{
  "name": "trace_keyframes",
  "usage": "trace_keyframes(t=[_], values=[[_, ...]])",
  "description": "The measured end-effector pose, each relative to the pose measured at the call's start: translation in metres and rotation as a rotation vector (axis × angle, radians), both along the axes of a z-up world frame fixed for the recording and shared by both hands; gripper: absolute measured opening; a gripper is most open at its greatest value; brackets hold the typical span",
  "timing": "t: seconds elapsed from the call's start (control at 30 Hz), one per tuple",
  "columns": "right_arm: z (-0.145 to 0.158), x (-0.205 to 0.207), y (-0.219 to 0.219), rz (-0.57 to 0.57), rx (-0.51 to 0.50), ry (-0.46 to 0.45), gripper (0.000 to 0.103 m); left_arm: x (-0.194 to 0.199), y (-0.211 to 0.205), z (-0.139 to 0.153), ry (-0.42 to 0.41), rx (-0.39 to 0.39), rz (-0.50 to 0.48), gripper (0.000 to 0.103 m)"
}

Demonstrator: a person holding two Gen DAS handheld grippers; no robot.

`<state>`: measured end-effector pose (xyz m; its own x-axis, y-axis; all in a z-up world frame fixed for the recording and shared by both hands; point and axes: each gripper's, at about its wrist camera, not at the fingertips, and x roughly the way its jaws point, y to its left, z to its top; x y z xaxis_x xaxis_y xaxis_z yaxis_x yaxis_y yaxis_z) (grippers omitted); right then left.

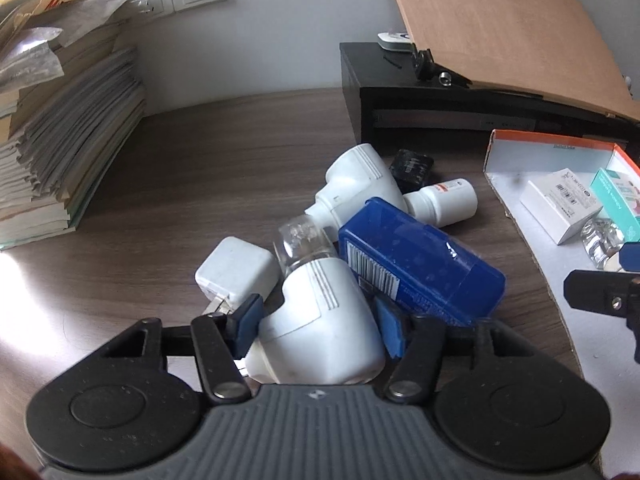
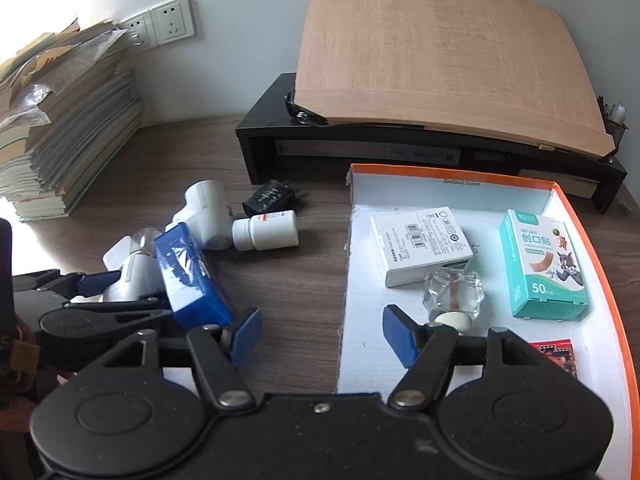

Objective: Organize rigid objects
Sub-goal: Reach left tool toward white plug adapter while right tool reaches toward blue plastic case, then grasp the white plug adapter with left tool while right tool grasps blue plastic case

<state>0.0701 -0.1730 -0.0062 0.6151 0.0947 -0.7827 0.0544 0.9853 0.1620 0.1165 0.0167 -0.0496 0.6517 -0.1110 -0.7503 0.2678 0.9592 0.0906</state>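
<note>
My left gripper (image 1: 318, 324) stands with its jaws around a white plug-in device with a clear bulb (image 1: 320, 332) in the pile on the desk; both blue pads (image 1: 246, 322) seem to touch its sides. A blue box (image 1: 420, 256), a white charger (image 1: 236, 270), a second white device (image 1: 360, 180), a white pill bottle (image 1: 444, 202) and a black adapter (image 1: 412, 166) lie around it. My right gripper (image 2: 322, 338) is open and empty, over the left edge of the orange-rimmed white tray (image 2: 360, 264).
The tray holds a white box (image 2: 424, 246), a glass bottle (image 2: 452, 294), a green plaster box (image 2: 540, 264) and a small red card (image 2: 554, 356). A black monitor stand (image 2: 400, 148) with a wooden board stands behind. A paper stack (image 2: 60, 136) fills the left.
</note>
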Motion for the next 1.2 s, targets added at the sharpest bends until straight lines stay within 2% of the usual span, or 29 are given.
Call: trace_keyframes(t=[0.37, 0.4, 0.53, 0.6, 0.67, 0.77, 0.8, 0.9, 0.97, 1.0, 1.2], values=[[0.009, 0.016, 0.037, 0.183, 0.061, -0.055, 0.080, -0.032, 0.040, 0.016, -0.016, -0.081, 0.081, 0.055], [0.008, 0.020, 0.042, 0.200, 0.056, -0.057, 0.080, -0.035, 0.043, 0.017, -0.018, -0.087, 0.086, 0.041], [-0.001, 0.039, 0.060, 0.250, 0.024, -0.034, 0.080, -0.041, 0.053, 0.022, -0.021, -0.115, 0.098, 0.036], [-0.008, 0.048, 0.068, 0.265, 0.006, -0.011, 0.079, -0.041, 0.053, 0.020, -0.025, -0.105, 0.089, 0.038], [-0.015, 0.055, 0.075, 0.279, -0.011, 0.008, 0.077, -0.040, 0.053, 0.017, -0.018, -0.085, 0.080, 0.045], [-0.024, 0.064, 0.081, 0.291, -0.020, 0.040, 0.069, -0.039, 0.051, 0.011, -0.004, -0.057, 0.058, 0.056], [-0.026, 0.066, 0.083, 0.292, -0.021, 0.049, 0.062, -0.040, 0.049, 0.009, -0.005, -0.042, 0.046, 0.060], [-0.034, 0.070, 0.088, 0.306, -0.032, 0.079, 0.053, -0.041, 0.042, 0.001, -0.002, 0.024, 0.004, 0.072], [-0.039, 0.072, 0.090, 0.313, -0.029, 0.094, 0.044, -0.039, 0.038, -0.007, -0.005, 0.065, 0.002, 0.069], [-0.040, 0.071, 0.091, 0.314, -0.030, 0.090, 0.043, -0.037, 0.039, -0.010, -0.007, 0.070, 0.010, 0.063], [-0.032, 0.062, 0.087, 0.302, -0.018, 0.042, 0.041, -0.034, 0.051, -0.006, -0.016, -0.023, 0.053, 0.057]])
